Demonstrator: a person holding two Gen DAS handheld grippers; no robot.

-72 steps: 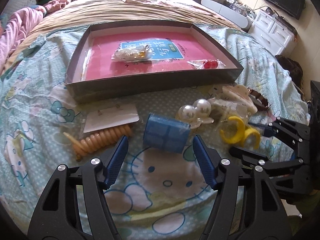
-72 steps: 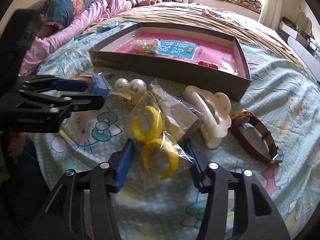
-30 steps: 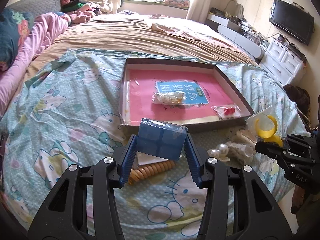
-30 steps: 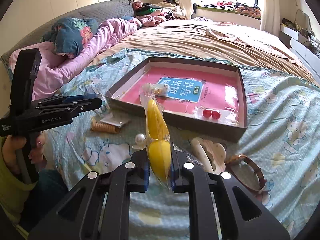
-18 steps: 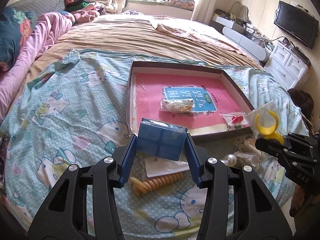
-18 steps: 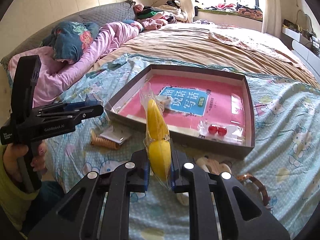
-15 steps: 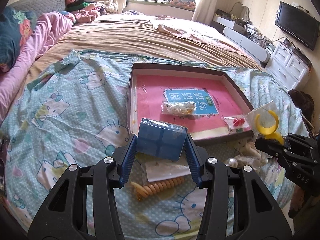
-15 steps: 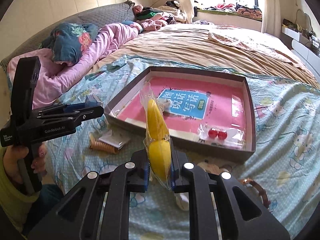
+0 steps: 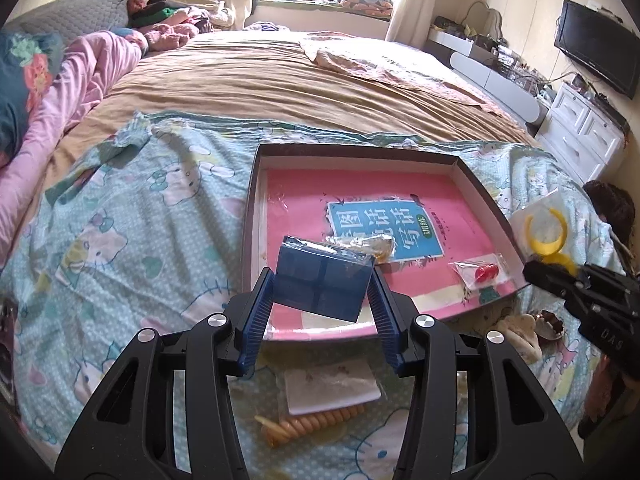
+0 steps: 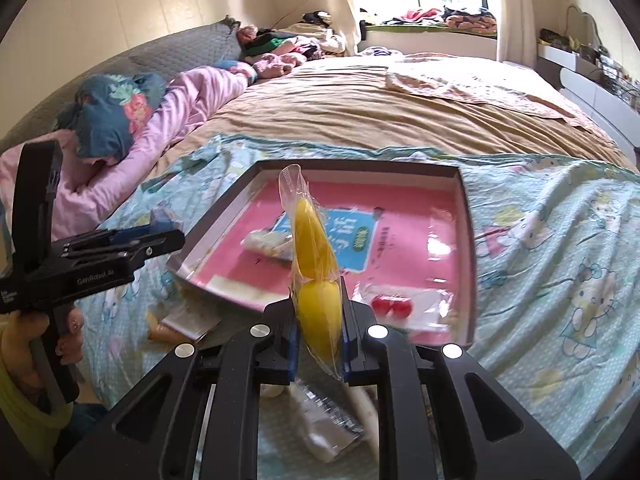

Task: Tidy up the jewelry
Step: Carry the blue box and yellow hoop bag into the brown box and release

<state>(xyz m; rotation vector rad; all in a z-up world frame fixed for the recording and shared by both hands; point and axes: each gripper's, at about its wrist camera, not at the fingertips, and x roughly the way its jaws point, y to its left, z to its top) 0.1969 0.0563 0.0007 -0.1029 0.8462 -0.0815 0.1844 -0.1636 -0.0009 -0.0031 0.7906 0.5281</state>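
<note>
Shallow tray (image 9: 486, 196) on the bed (image 9: 120, 216), straight ahead of both tongs, near wall just past the tips. Tray floor pink, with a blue label (image 9: 384, 230) at centre; far half and left strip bare. Already inside: clear packet (image 9: 362, 246) beside the label, red-bead packet (image 9: 482, 272) in the near right corner. Tray rim low on all four sides. Wide bare bedspread to the left of the tray.

Left tongs (image 9: 322, 300): partly spread, blue pads (image 9: 256, 316) pressed on both sides of a blue box (image 9: 324, 284), lifted clear of the bed, above the tray's near left edge. Below these tongs on the bedspread: white card (image 9: 330, 386), orange coil (image 9: 308, 422) touching its near side.

Right tongs (image 10: 320, 334): pressed together, pinching the lower end of a clear bag (image 10: 316, 276) with two yellow hoops; bag upright, edge-on, its top over the tray's near half. In the left view the same bag (image 9: 546, 226) just outside the tray's right wall. White clip (image 9: 520, 336) on the bed under the right tongs, outside the near right corner.

Hand (image 10: 24, 344) on the left tongs' grip, at the bed's near edge.
</note>
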